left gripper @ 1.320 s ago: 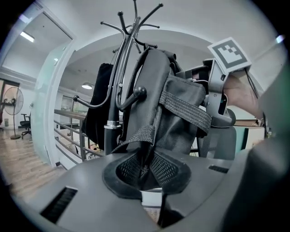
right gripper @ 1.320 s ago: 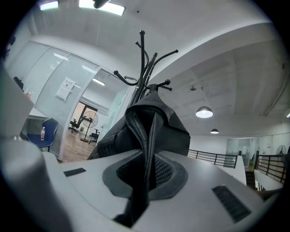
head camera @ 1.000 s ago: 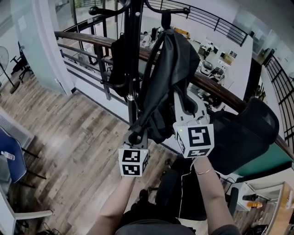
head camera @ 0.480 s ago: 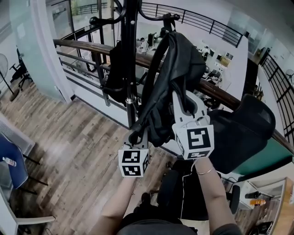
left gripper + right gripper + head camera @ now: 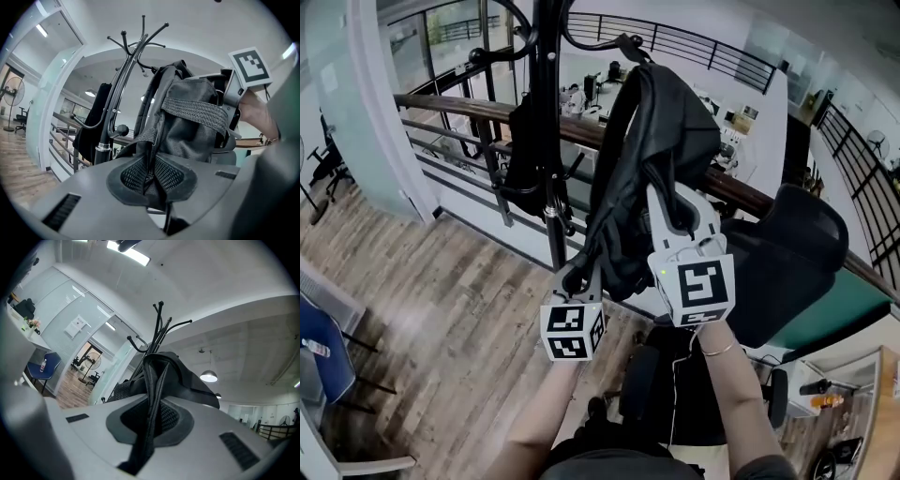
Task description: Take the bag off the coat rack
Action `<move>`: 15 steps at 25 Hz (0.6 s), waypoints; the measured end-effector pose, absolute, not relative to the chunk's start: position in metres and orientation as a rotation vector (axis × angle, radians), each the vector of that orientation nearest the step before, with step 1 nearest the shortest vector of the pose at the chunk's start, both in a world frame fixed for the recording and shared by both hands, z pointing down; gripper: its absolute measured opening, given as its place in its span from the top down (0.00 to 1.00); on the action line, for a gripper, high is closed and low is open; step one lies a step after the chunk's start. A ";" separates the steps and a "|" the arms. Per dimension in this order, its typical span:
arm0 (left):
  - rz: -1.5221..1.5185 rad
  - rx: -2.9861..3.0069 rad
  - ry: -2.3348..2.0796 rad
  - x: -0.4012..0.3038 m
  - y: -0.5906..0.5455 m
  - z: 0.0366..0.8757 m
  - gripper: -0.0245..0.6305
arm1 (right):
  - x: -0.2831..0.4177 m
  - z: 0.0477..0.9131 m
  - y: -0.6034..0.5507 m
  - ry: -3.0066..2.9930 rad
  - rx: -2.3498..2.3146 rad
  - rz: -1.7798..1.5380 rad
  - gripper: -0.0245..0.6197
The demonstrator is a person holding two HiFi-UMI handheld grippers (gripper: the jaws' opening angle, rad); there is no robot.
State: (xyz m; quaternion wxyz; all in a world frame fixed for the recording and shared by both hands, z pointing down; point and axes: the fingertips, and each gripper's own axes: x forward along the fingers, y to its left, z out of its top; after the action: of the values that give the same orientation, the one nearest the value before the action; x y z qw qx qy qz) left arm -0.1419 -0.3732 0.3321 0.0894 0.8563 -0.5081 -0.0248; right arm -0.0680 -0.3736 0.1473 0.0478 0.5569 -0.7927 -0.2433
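Observation:
A black backpack hangs by its top loop from an upper hook of the black coat rack. My left gripper is shut on the bag's lower corner, where strap webbing and fabric are pinched between its pads. Higher on the bag's right side, my right gripper is shut on a strap that runs straight through its jaws. In the left gripper view the backpack fills the middle, with the right gripper's marker cube beside it. The rack's hooks show above the bag.
A second dark item hangs on the rack's left side. Behind the rack runs a wooden handrail with a railing, and an open office lies below. A black office chair stands at the right, a blue chair at the far left.
Both grippers have risen with the bag still in them. The bag's body is lifted higher along the rack, and the rack pole has shifted left in the head view.

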 end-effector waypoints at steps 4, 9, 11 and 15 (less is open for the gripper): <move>-0.094 2.560 -1.497 -0.137 -0.373 0.326 0.88 | -0.062 0.142 -0.369 -2.403 1.718 -0.753 0.94; -0.101 2.582 -1.470 -0.132 -0.370 0.319 0.88 | -0.058 0.136 -0.362 -2.385 1.737 -0.775 0.94; -0.107 2.585 -1.462 -0.130 -0.367 0.318 0.88 | -0.058 0.134 -0.358 -2.379 1.740 -0.771 0.94; -0.116 2.596 -1.432 -0.124 -0.362 0.317 0.88 | -0.055 0.132 -0.352 -2.366 1.747 -0.772 0.93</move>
State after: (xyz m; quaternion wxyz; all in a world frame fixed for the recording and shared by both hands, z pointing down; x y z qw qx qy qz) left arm -0.1242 -0.3622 0.3173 0.0870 0.8716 -0.4809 -0.0391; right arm -0.0546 -0.3518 0.1316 0.0505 0.5737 -0.7771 -0.2537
